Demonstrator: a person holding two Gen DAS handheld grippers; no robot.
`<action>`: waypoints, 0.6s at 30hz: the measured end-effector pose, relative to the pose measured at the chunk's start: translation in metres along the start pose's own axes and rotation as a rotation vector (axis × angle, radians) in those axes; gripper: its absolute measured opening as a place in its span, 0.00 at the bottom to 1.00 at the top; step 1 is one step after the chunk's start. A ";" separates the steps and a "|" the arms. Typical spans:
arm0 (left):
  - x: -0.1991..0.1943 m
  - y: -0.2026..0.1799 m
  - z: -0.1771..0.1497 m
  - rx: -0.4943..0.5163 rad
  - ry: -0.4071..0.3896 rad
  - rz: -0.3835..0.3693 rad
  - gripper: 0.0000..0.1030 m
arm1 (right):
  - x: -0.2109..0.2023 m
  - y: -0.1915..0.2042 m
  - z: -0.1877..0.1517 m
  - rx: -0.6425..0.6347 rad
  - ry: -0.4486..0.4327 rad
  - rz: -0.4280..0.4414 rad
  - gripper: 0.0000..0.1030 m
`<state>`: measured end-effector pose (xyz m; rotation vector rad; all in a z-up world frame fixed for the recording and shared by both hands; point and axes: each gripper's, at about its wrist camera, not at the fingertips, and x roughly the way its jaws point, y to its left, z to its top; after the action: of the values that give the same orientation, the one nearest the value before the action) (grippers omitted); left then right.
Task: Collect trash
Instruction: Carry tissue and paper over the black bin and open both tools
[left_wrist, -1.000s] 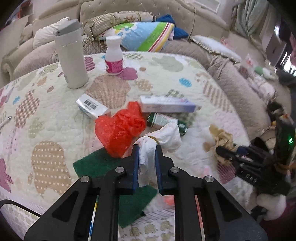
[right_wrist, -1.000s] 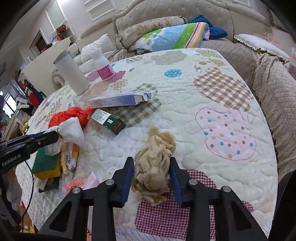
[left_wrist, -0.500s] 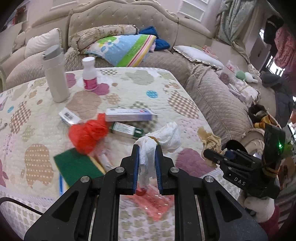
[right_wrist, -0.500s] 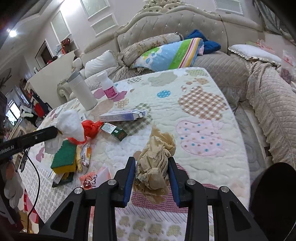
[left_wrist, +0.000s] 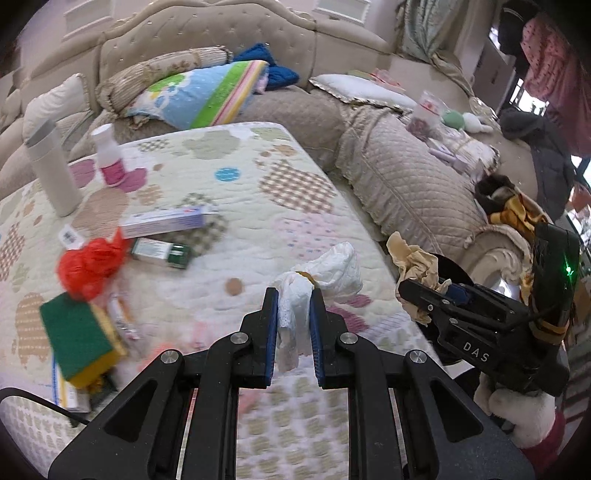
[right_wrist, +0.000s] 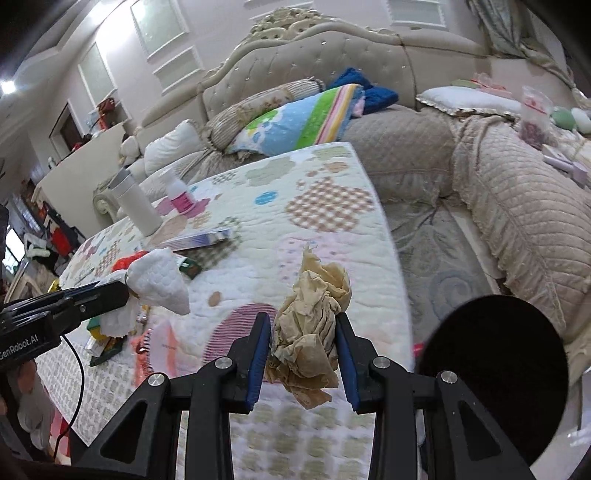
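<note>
My left gripper (left_wrist: 293, 295) is shut on a crumpled white tissue (left_wrist: 325, 271) and holds it above the quilted table (left_wrist: 258, 206). My right gripper (right_wrist: 301, 319) is shut on a crumpled brown paper wad (right_wrist: 314, 310), also lifted off the table. The right gripper with the brown wad (left_wrist: 413, 258) shows at the right of the left wrist view. The left gripper with the white tissue (right_wrist: 159, 282) shows at the left of the right wrist view. A round black bin (right_wrist: 495, 369) sits low beside the table's right edge.
On the table lie a red plastic bag (left_wrist: 88, 262), a green sponge (left_wrist: 74, 332), a green box (left_wrist: 162, 251), a long white box (left_wrist: 162, 223), a white flask (left_wrist: 51, 173) and a pink-labelled bottle (left_wrist: 109, 155). Sofas (left_wrist: 406, 177) surround the table.
Both grippers have risen and swung right with their loads, away from the table's middle toward its right edge. The black bin has come into the right wrist view.
</note>
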<state>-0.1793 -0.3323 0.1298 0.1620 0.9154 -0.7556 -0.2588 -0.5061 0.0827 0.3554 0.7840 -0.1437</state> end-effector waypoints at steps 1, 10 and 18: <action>0.002 -0.007 0.000 0.009 0.001 -0.004 0.13 | -0.004 -0.007 -0.002 0.008 -0.004 -0.011 0.33; 0.024 -0.064 0.003 0.086 0.023 -0.045 0.13 | -0.027 -0.062 -0.015 0.091 -0.011 -0.082 0.33; 0.044 -0.097 0.005 0.120 0.046 -0.070 0.13 | -0.040 -0.099 -0.026 0.152 -0.012 -0.132 0.33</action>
<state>-0.2221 -0.4288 0.1165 0.2549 0.9229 -0.8751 -0.3298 -0.5885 0.0684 0.4459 0.7873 -0.3305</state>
